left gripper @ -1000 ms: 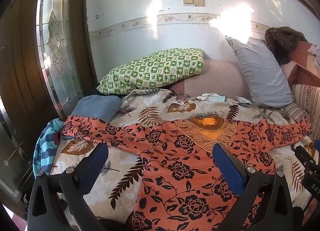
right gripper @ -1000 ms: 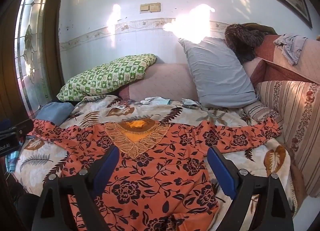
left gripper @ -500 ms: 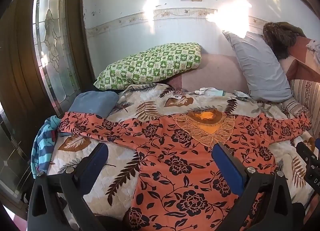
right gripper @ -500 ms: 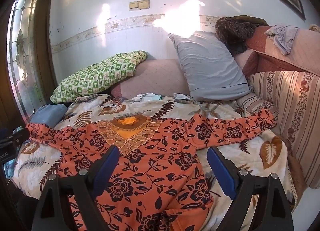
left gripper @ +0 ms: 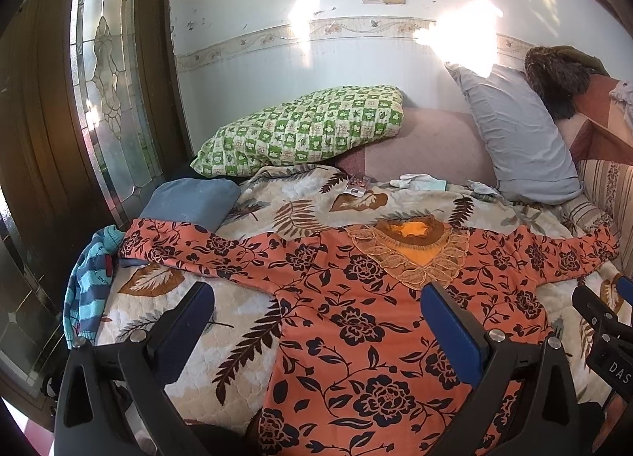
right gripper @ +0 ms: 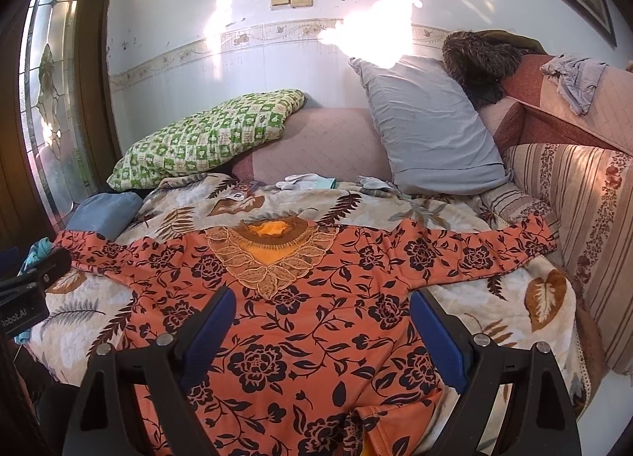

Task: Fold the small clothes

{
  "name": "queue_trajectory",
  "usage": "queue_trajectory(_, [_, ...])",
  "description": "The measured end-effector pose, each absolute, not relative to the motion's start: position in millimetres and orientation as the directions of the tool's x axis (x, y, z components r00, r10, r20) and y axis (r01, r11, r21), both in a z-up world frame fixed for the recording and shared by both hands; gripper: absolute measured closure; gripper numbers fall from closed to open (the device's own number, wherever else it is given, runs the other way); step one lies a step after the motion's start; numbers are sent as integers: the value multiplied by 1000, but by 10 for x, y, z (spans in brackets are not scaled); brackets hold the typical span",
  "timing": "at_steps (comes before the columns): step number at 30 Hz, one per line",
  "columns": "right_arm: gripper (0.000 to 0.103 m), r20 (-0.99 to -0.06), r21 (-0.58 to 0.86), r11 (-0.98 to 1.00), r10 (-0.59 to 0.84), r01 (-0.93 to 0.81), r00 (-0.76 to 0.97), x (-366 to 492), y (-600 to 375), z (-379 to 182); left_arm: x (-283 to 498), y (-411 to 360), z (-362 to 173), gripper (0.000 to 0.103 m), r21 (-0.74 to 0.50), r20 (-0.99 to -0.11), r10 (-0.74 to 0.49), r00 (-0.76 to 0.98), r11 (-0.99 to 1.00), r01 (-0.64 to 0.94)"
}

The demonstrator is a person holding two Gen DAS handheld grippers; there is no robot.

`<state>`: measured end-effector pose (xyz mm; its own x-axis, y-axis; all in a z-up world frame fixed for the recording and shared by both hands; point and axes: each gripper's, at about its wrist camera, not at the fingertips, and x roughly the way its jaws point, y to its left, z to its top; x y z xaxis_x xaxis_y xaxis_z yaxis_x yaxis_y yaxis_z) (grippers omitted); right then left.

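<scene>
An orange long-sleeved top with black flowers (left gripper: 356,321) lies spread flat, front up, on a leaf-patterned quilt (left gripper: 237,309), both sleeves stretched out sideways; it also shows in the right wrist view (right gripper: 316,321). Its lace neckline (left gripper: 415,254) points to the far side. My left gripper (left gripper: 316,321) is open and empty, held above the top's left body and armpit. My right gripper (right gripper: 322,325) is open and empty above the top's chest and lower body. A corner of the hem is turned up near the front (right gripper: 376,428).
A green checked pillow (left gripper: 300,127) and a grey pillow (left gripper: 514,131) lean at the back. A blue folded cloth (left gripper: 190,199) and a striped garment (left gripper: 91,282) lie at the left edge. A striped sofa side (right gripper: 585,226) bounds the right. Small white items (left gripper: 419,181) lie behind the top.
Both grippers have drawn back and up slightly, so more of the top and quilt shows. The top has not moved. Both grippers stayed open.
</scene>
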<state>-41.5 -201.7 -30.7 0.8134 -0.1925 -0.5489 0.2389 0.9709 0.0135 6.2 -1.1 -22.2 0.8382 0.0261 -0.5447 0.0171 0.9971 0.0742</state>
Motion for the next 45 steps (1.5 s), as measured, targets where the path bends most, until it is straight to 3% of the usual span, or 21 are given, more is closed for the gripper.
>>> queue_trajectory(45, [12,-574,-1,980,-163,198,802,-232,-1856,-321,117,-28,-292,0,87,-553,37,832,996,13])
